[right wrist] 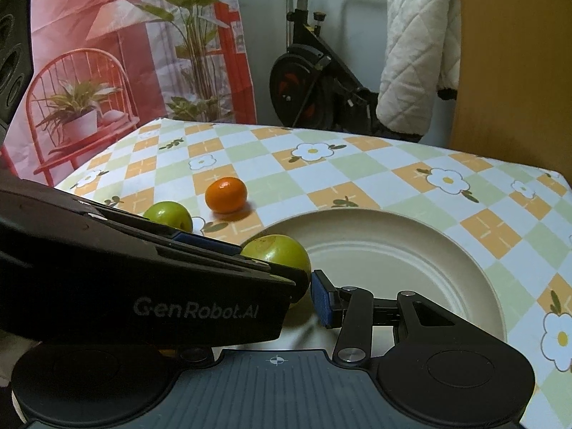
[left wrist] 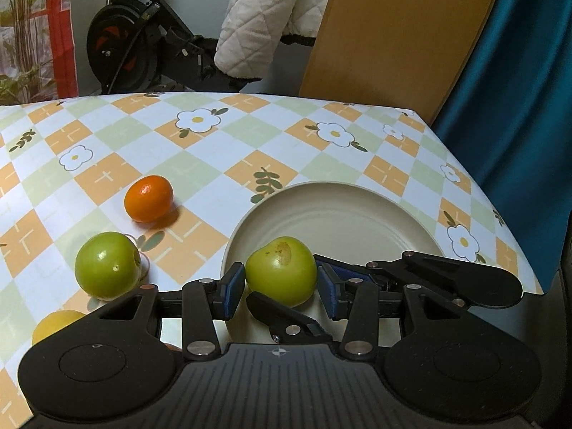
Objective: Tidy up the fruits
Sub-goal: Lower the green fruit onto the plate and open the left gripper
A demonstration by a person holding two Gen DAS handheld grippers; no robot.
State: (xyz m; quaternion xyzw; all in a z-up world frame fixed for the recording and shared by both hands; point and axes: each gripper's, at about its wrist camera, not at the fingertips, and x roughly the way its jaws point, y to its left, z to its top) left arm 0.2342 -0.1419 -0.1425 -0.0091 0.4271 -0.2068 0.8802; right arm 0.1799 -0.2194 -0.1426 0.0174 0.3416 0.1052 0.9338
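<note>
A green fruit with a brown spot [left wrist: 281, 274] rests at the near rim of the cream plate [left wrist: 357, 211]. My left gripper [left wrist: 281, 287] is open, its blue pads close on either side of this fruit with small gaps. A second green fruit [left wrist: 107, 265] and an orange [left wrist: 148, 198] lie on the tablecloth to the left. A yellow fruit [left wrist: 53, 323] peeks out behind the left finger. In the right wrist view the left gripper's body hides my right gripper's [right wrist: 286, 296] left finger; only its right pad [right wrist: 323, 302] shows, beside the spotted fruit [right wrist: 277, 248] on the plate [right wrist: 429, 236].
The table has a checked flower-print cloth [left wrist: 214, 150]; its far edge and right corner are near. Beyond it stand an exercise bike [left wrist: 125, 35], a wooden panel [left wrist: 393, 28] and a teal curtain [left wrist: 518, 89].
</note>
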